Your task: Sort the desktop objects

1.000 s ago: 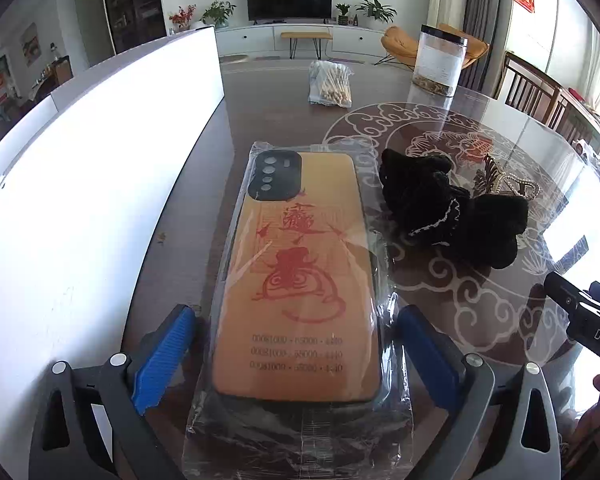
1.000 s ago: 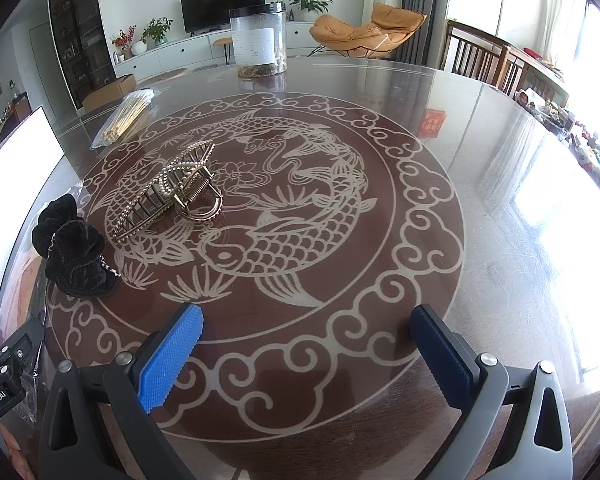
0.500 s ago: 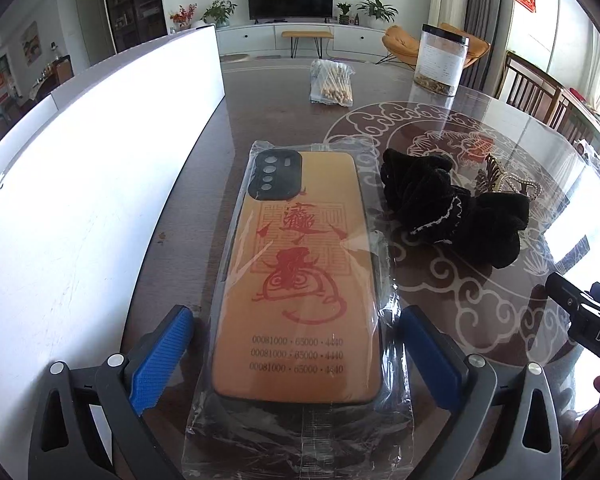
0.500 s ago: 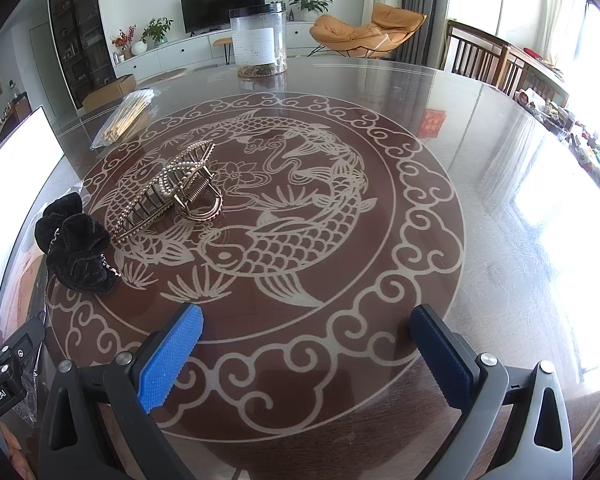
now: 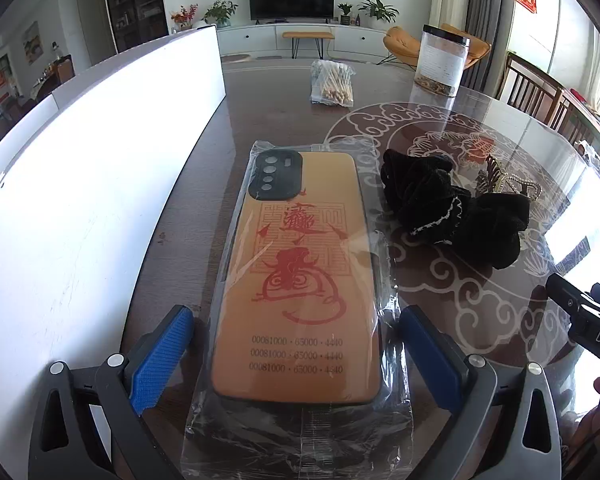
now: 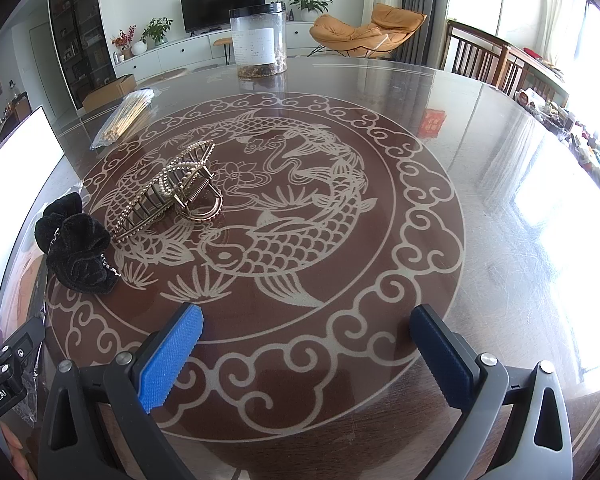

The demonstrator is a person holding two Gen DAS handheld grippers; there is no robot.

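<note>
From the left wrist we see our left gripper (image 5: 296, 356) spread wide, its blue pads on either side of the phone case (image 5: 300, 276) without touching it. The case is orange with a red print, sealed in a clear bag, and lies flat on the table (image 5: 204, 184) with its near end between the fingers. A white box (image 5: 80, 184) runs along its left. Just right of the case sits a black scrunchie (image 5: 456, 208), and behind that peeks part of a hair claw (image 5: 512, 180). Farther back lie a bag of sticks (image 5: 332, 84) and a clear jar (image 5: 442, 60). At the right edge we catch the black body of the other gripper.

From the right wrist our right gripper (image 6: 308, 356) is also spread, holding nothing, over the table's (image 6: 500, 184) fish pattern. The scrunchie (image 6: 76, 248) sits to the left; the gold claw (image 6: 172, 192) lies just beyond it, seemingly close but apart, though the distortion makes that hard to judge. The sticks (image 6: 124, 116) and jar (image 6: 258, 40) stand farther off. The box (image 6: 12, 148) shows at the left edge.
</note>
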